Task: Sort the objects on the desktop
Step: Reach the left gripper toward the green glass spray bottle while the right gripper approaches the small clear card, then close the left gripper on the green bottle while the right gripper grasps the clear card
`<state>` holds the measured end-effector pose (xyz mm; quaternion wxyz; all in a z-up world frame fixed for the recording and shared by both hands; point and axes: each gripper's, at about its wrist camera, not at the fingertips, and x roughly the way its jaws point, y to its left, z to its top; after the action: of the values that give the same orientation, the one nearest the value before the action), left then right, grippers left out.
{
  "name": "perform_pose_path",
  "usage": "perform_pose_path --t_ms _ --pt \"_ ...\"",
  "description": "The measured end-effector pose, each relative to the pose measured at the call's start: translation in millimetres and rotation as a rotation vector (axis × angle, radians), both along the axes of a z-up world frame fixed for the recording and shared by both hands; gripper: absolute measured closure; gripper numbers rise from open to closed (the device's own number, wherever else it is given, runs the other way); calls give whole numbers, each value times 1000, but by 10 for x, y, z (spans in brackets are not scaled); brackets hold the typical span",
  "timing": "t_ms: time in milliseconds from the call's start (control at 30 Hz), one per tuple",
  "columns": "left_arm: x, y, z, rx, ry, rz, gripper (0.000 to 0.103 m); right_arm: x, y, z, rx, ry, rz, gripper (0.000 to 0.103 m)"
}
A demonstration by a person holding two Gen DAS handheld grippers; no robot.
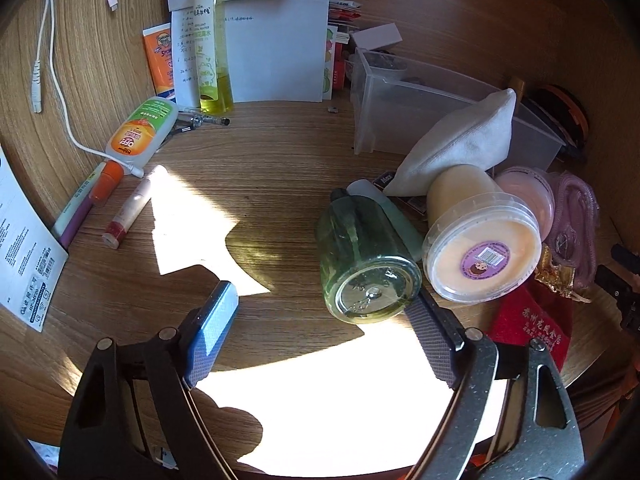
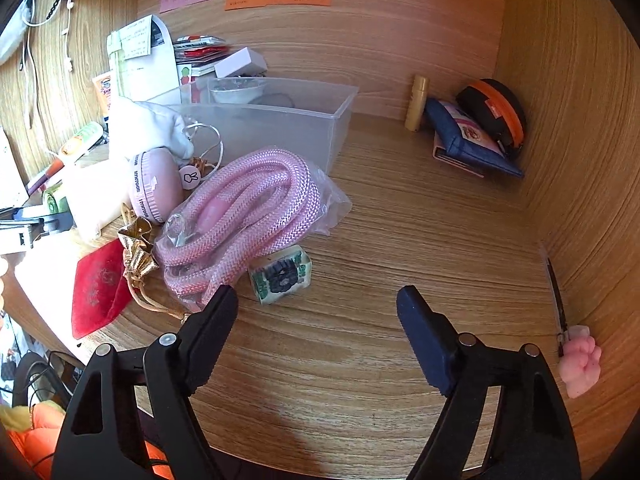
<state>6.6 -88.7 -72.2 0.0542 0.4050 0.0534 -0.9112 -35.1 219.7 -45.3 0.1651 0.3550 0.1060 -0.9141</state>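
Desk clutter, unsorted: left gripper (image 1: 322, 316) spread wide and empty, its right-hand finger touching the base of a green glass bottle (image 1: 366, 258) lying on its side just left of a lidded cream tub (image 1: 478, 250); right gripper (image 2: 318, 306) likewise parted and holding nothing, near a pink rope in plastic wrap (image 2: 244, 216) in front of the clear plastic bin (image 2: 280, 120). Risk: the bottle could roll on closing, being round and smooth, and nudge the tub. Bin contents are obscured by frosted walls, and items behind the tub are overlapped.
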Motion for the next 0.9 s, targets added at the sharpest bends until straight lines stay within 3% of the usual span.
perform_pose_path --t_ms 300,500,600,833,900 --pt "-66 -146 12 17 -36 -4 18 -176 -52 -86 -1 -56 43 27" --pt "-237 -72 83 -22 -29 -21 18 -269 -37 -126 -27 -86 81 27" --pt "-284 -52 74 -25 -18 -13 19 -292 -42 -116 -32 -83 99 41" --pt "-361 -14 -8 -38 -17 5 47 -323 -109 -107 -33 -63 128 64" --pt "-358 -32 -8 -39 -8 17 59 -329 -106 -102 -41 -64 123 72"
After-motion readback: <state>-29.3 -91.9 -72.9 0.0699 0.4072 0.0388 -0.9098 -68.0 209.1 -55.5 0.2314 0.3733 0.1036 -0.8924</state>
